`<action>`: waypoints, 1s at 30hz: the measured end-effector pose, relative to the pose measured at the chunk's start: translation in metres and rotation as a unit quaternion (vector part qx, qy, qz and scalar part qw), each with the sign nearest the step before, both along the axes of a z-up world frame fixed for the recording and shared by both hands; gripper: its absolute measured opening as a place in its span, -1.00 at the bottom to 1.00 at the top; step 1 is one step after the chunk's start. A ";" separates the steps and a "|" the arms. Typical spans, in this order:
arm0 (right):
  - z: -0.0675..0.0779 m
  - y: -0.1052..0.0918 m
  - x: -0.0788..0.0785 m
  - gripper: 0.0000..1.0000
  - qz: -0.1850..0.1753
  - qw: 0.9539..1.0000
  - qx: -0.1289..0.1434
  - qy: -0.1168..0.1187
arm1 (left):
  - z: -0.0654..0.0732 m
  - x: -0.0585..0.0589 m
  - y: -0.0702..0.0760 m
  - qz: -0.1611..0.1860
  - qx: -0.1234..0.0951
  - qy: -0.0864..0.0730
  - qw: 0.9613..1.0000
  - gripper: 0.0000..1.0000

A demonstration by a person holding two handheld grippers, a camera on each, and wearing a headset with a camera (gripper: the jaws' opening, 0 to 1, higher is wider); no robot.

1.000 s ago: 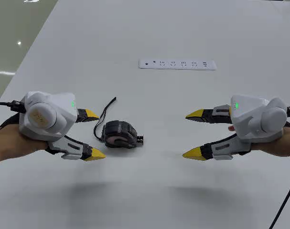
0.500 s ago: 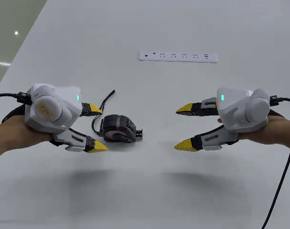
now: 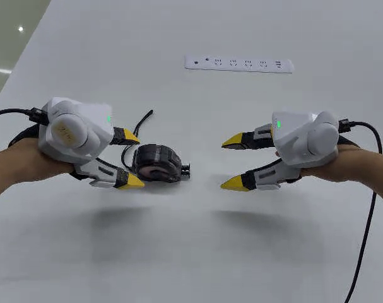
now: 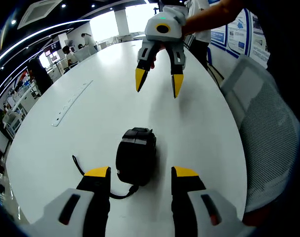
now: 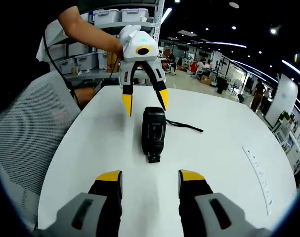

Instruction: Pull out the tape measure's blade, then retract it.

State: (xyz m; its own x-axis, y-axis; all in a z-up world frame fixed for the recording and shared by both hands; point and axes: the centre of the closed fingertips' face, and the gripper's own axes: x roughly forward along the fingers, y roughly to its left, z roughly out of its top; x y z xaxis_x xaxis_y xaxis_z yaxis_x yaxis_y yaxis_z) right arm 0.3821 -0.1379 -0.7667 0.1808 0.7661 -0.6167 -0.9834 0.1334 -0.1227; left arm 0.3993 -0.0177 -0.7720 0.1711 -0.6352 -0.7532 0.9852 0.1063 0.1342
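Approach stage. The tape measure (image 3: 156, 163) lies on the table (image 3: 191, 252), blade not yet drawn out, its case just ahead of the spread left claw (image 3: 135, 159). The right claw (image 3: 226, 164), also spread, faces the blade hook (image 3: 185, 169) but is apart from it. Likely next: left claw clamps the case, right pinches the hook.
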 end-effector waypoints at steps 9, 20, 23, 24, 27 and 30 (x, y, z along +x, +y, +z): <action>-0.012 0.012 0.007 -0.17 0.009 1.000 0.011 0.011 | -0.006 0.005 -0.004 -0.015 0.002 0.004 1.000 -0.17; -0.031 0.025 0.012 -0.27 0.024 1.000 0.008 0.016 | -0.016 0.011 -0.010 -0.034 0.007 0.017 0.999 -0.30; -0.036 0.030 0.013 -0.29 0.029 0.999 0.008 0.020 | -0.019 0.013 -0.010 -0.039 0.009 0.022 0.999 -0.34; -0.038 0.031 0.014 -0.29 0.029 0.999 0.007 0.020 | -0.020 0.014 -0.010 -0.039 0.010 0.024 0.999 -0.35; -0.042 0.035 0.016 -0.32 0.029 0.999 0.007 0.020 | -0.023 0.014 -0.009 -0.041 0.018 0.031 0.998 -0.43; -0.045 0.039 0.017 -0.35 0.031 0.999 0.010 0.022 | -0.023 0.013 -0.011 -0.046 0.018 0.033 0.998 -0.46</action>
